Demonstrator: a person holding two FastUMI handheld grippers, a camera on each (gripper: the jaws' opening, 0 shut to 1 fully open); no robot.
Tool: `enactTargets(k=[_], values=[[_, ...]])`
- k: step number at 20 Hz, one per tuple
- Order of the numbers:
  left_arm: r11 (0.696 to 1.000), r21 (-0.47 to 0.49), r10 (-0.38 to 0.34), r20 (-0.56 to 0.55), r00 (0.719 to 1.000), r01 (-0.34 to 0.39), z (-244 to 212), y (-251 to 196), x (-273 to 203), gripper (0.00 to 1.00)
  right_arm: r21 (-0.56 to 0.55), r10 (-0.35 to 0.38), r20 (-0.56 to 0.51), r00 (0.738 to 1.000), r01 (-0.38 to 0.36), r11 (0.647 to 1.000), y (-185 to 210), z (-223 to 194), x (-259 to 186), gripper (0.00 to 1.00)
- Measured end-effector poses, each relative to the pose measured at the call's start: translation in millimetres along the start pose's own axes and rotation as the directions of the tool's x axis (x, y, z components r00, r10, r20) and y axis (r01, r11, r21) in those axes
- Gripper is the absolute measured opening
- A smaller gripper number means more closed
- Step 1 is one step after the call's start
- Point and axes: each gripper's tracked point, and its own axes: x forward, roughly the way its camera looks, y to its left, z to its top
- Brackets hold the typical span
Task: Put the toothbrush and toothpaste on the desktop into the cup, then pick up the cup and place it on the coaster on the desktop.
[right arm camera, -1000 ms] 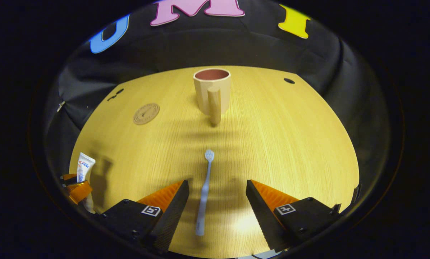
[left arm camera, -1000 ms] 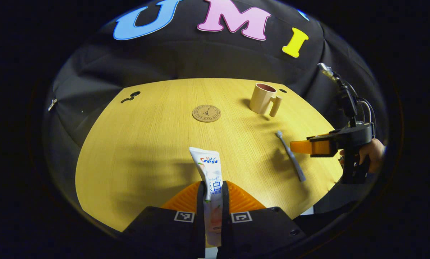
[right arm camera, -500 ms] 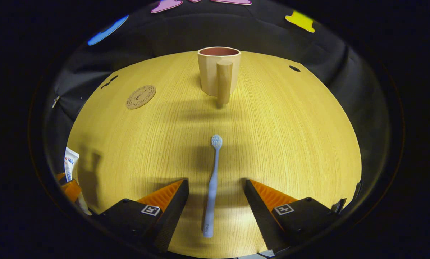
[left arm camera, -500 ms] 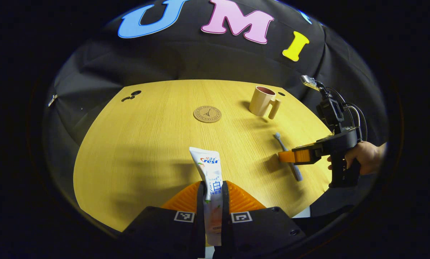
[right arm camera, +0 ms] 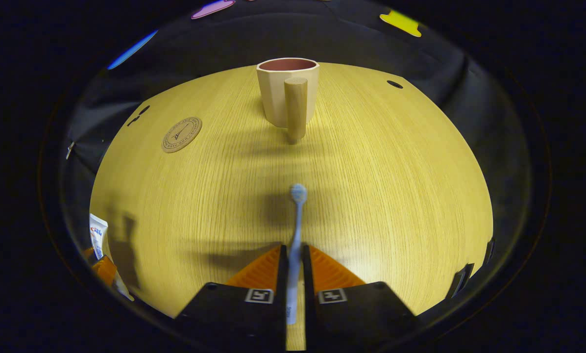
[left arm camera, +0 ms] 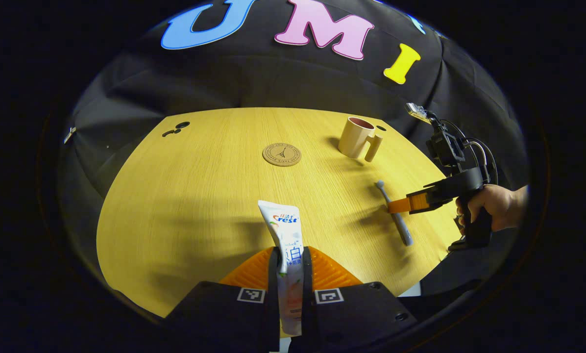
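Your right gripper (right arm camera: 293, 272) has its jaws pinching the toothbrush (right arm camera: 296, 220) by the handle, low over the counter (right arm camera: 396, 186): light, stiff, likely slippery. Your left gripper (left arm camera: 290, 274) clamps the soft toothpaste (left arm camera: 284, 230) mid-tube. The cup (right arm camera: 284, 95) stands ahead, the coaster (right arm camera: 181, 134) apart.

Left gripper view: rides low over near table (left arm camera: 185, 196) edge, faces booth wall, cup (left arm camera: 355, 138) upper right of frame, coaster (left arm camera: 281, 154) centre. Right gripper view: close above table (right arm camera: 396, 186), pitched down, faces cup (right arm camera: 287, 90) at top centre, coaster (right arm camera: 181, 134) upper left. Shared by the 2: table, cup, coaster, toothbrush (left arm camera: 395, 214) (right arm camera: 295, 230).
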Motion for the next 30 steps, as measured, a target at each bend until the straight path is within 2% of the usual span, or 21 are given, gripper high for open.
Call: enactTargets(k=[4,8,13,17,20,24,30], values=[[1.0,0.008,-0.011,-0.006,1.0,0.011,0.5,-2.2,2.3,0.23,0.031,-0.003,-0.042,0.999,0.004,0.999,-0.3,-1.0,-1.7,0.1],[1.0,0.001,-0.011,-0.009,1.0,0.011,2.9,-6.1,7.1,0.23,-0.045,0.071,-0.063,0.995,-0.074,0.996,4.4,-1.4,-0.8,0.06],[1.0,-0.015,0.016,-0.009,1.0,-0.016,14.1,-14.0,15.7,0.22,-0.086,0.153,-0.072,0.986,-0.159,0.983,5.6,-4.9,-3.4,0.05],[1.0,-0.016,0.023,0.02,1.0,-0.022,40.2,-28.8,18.8,0.22,-0.131,0.182,-0.073,0.981,-0.191,0.973,-11.5,1.2,-9.9,0.05],[0.999,0.017,0.033,0.055,0.998,-0.034,70.1,-41.0,18.3,0.22,-0.114,0.236,-0.018,0.972,-0.236,0.965,-20.7,14.6,-25.4,0.05],[1.0,-0.014,-0.012,0.154,0.988,0.014,135.9,-70.3,22.9,0.23,-0.11,0.293,0.021,0.956,-0.289,0.951,-32.0,25.0,-47.0,0.05],[0.996,0.02,-0.084,0.332,0.94,0.082,254.8,-116.0,49.1,0.23,-0.061,0.365,0.081,0.928,-0.361,0.931,-54.8,49.7,-76.3,0.05]])
